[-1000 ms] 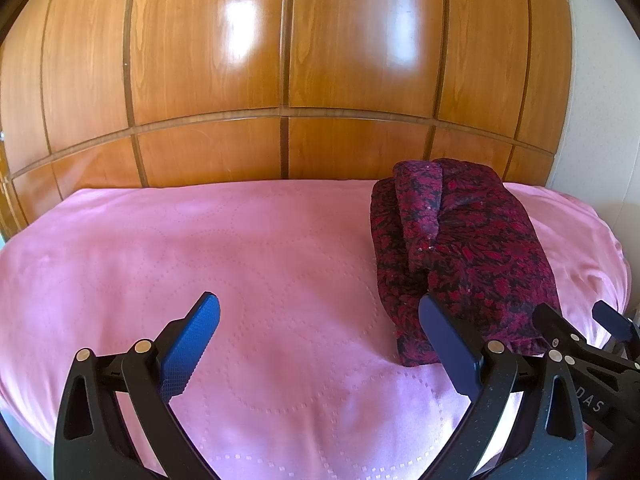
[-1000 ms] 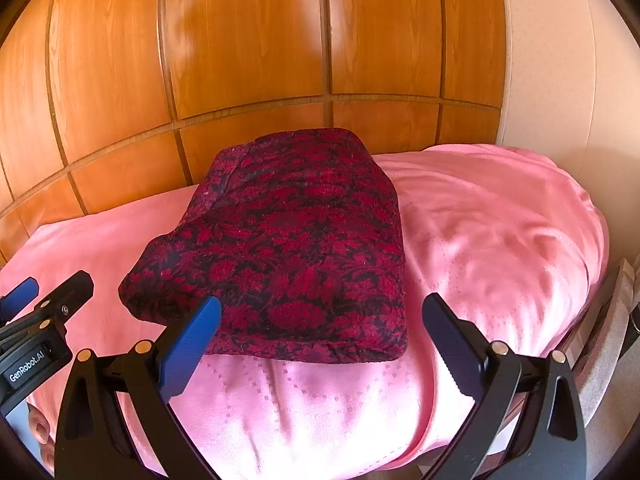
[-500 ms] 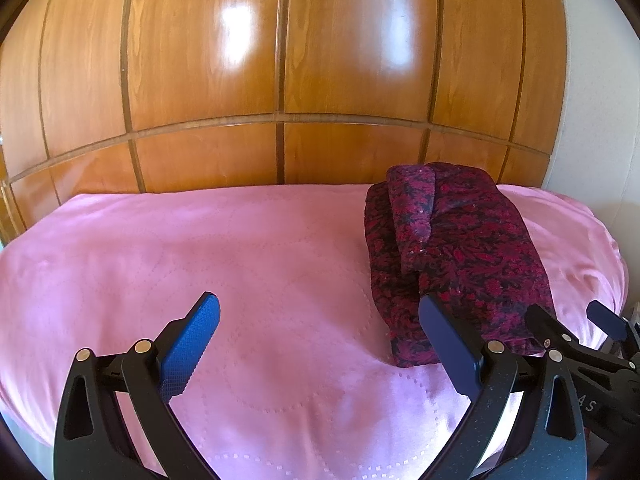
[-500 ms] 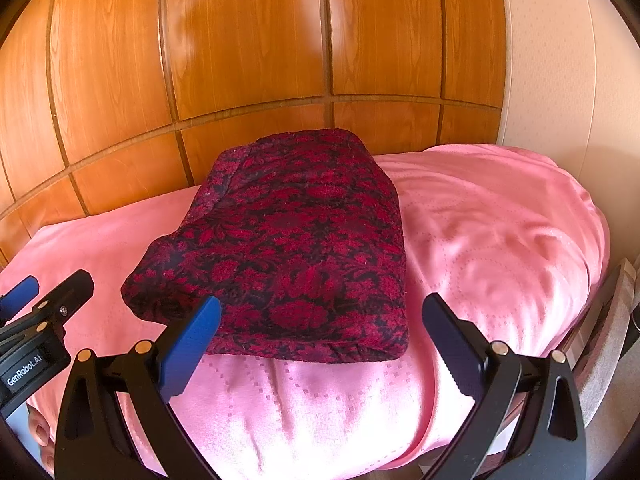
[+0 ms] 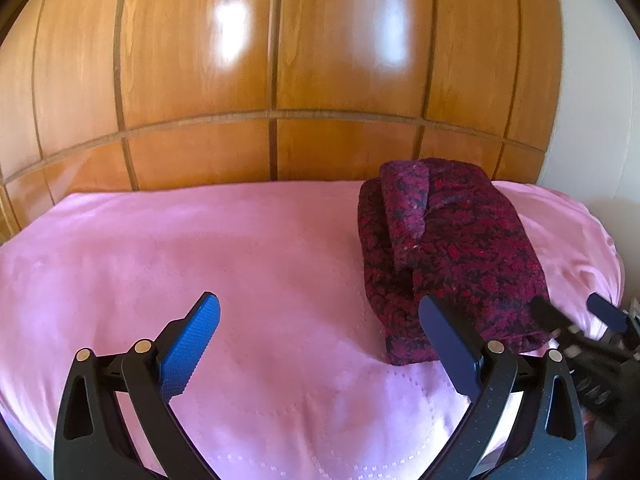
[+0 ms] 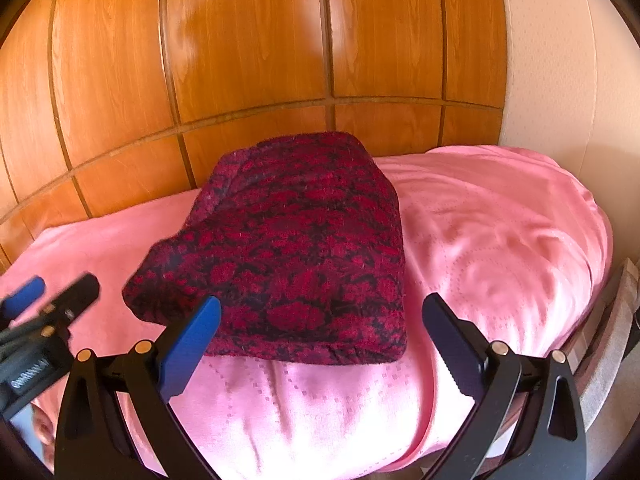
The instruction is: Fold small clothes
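Observation:
A dark red and black patterned garment (image 5: 452, 248) lies folded into a thick bundle on the right part of a pink bedspread (image 5: 200, 248). It also shows in the right wrist view (image 6: 296, 248). My left gripper (image 5: 320, 336) is open and empty, held above the spread to the left of the bundle's near edge. My right gripper (image 6: 320, 336) is open and empty, just in front of the bundle's near edge. The right gripper shows at the right edge of the left wrist view (image 5: 576, 320), and the left gripper at the left edge of the right wrist view (image 6: 48, 296).
A glossy wooden panelled wall (image 5: 280, 80) stands right behind the bed. A pale wall (image 6: 560, 80) is at the right. The bed's right edge (image 6: 608, 320) drops off beside a grey frame.
Both grippers have drawn back a little from the bundle and stayed open. The garment has not moved.

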